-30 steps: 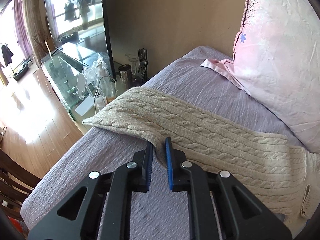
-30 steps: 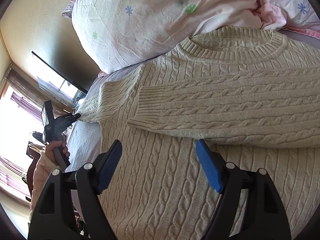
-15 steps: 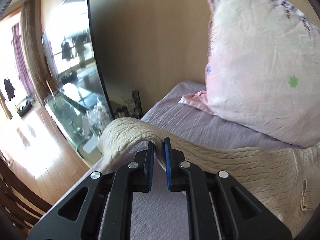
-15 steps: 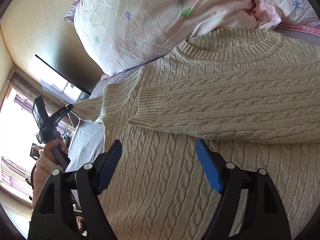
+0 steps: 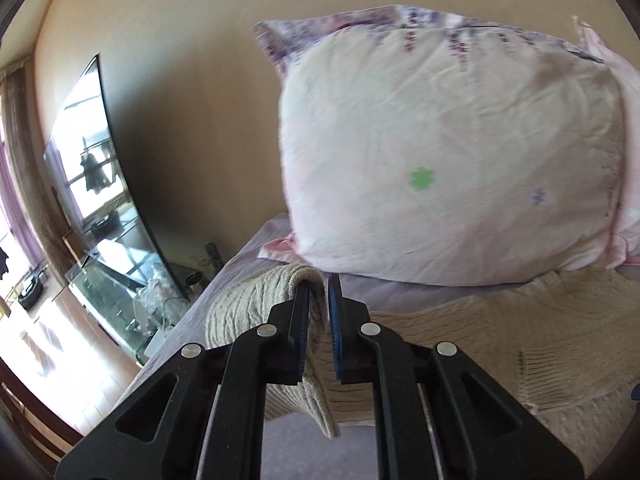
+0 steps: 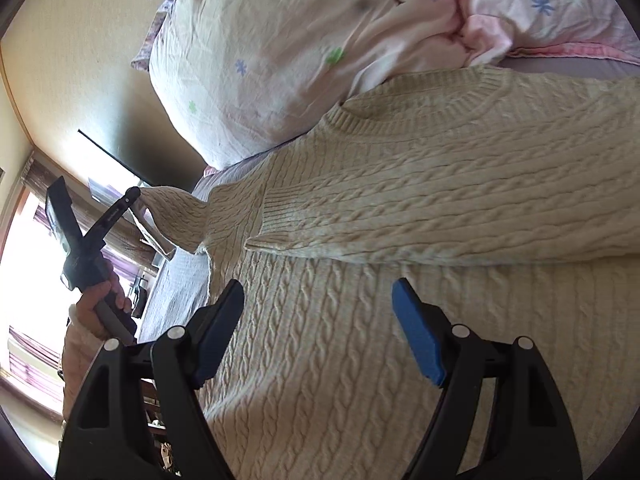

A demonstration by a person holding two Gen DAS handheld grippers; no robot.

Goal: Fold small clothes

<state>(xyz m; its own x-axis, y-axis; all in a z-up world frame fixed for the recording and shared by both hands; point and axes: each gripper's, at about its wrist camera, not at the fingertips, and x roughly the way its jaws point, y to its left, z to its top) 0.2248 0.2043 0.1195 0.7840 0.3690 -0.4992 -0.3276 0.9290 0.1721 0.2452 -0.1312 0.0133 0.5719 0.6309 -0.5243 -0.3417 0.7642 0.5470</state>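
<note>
left gripper [image 5: 319, 286] clamped on sweater [image 6: 400, 360] sleeve [image 5: 256, 300], raised off bed [image 5: 256, 256] | right gripper [image 6: 318, 292] jaws apart over sweater | no readable writing

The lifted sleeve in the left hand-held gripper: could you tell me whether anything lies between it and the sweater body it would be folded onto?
Nothing visible does. The left hand-held gripper holds the sleeve raised off the bed, and the sweater body beside it is bare knit. The other sleeve already lies folded across the chest, and the right hand-held gripper hovers open above the body.
</note>
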